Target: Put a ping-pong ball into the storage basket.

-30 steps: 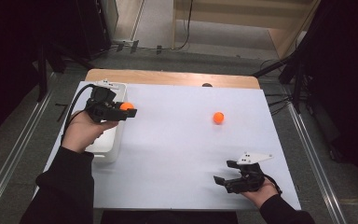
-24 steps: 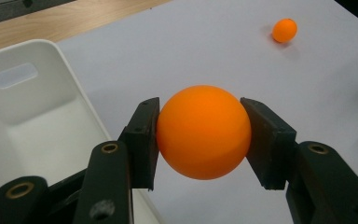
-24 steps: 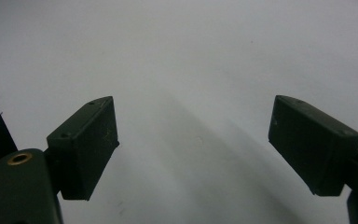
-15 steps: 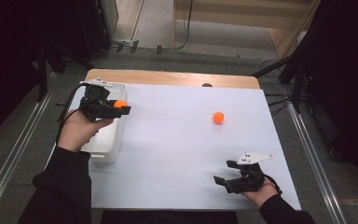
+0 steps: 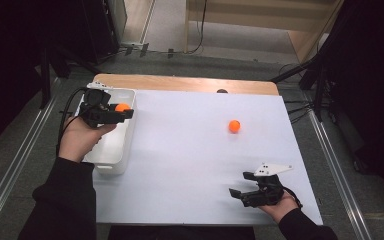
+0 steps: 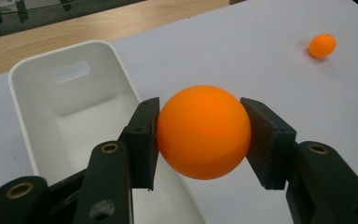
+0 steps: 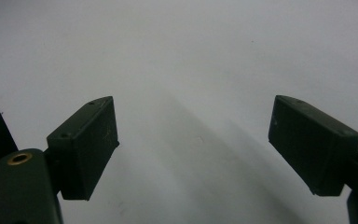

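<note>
An orange ball point(image 6: 203, 131) is gripped between the two black jaws of the left gripper point(image 5: 111, 114), one pad pressed against each side of it. In the high view the ball point(image 5: 122, 107) is held over the far end of a white plastic bin point(image 5: 111, 150), just above its right rim; in the left gripper view the bin point(image 6: 46, 112) is seen lying below and to the left of the jaws, with a slot handle cut in its far wall. The bin rests on the left edge of the white counter point(image 5: 190, 165), lengthwise from front to back. A second orange ball point(image 5: 234, 126) lies on the counter well apart, toward the right and far side; it is also seen in the left gripper view point(image 6: 322, 45). The right gripper point(image 5: 247, 192) is held low at the near right of the counter, its jaws spread wide with nothing between them, and bare white surface point(image 7: 191, 70) is seen ahead of it.
</note>
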{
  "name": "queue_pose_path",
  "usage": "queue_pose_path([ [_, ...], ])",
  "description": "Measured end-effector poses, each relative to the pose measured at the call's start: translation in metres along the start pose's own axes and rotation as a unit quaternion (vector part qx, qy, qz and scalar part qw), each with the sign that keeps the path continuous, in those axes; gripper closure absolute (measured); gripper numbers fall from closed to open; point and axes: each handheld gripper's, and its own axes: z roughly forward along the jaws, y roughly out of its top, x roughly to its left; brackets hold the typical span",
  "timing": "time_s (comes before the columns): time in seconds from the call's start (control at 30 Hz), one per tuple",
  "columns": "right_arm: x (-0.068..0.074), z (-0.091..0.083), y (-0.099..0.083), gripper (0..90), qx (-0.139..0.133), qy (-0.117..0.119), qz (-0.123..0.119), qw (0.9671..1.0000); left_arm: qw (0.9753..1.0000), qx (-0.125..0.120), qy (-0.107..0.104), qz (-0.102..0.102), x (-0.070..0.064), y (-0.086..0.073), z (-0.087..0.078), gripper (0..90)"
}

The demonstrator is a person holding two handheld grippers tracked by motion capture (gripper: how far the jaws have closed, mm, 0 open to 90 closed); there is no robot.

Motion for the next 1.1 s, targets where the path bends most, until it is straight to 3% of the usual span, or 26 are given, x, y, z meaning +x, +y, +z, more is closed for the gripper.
queue_pose_path([
  [0.13,0.000,0.000,0.000,14.3,0.000,-0.001,0.000,1.0000,1.0000,0.002,0.005,-0.005,0.004,-0.001,0.001,50.9],
  [0.27,-0.002,0.001,0.000,14.3,-0.006,-0.003,0.005,1.0000,0.9997,-0.006,0.005,-0.023,0.012,-0.003,0.001,50.9],
  [0.5,0.001,0.003,0.000,14.3,0.004,-0.007,-0.012,0.9999,0.9986,-0.021,0.032,-0.037,0.018,-0.006,0.006,50.9],
  [0.63,0.001,0.004,0.001,14.3,0.005,-0.005,-0.008,0.9999,0.9976,-0.028,0.047,-0.041,0.021,-0.008,0.007,50.9],
  [0.73,0.001,0.004,0.001,14.3,0.006,-0.007,-0.009,0.9999,0.9964,-0.039,0.043,-0.061,0.025,-0.009,0.009,50.9],
  [1.1,0.002,0.004,0.002,14.3,0.002,-0.007,-0.012,0.9999,0.9948,-0.044,0.063,-0.066,0.033,-0.014,0.023,50.9],
])
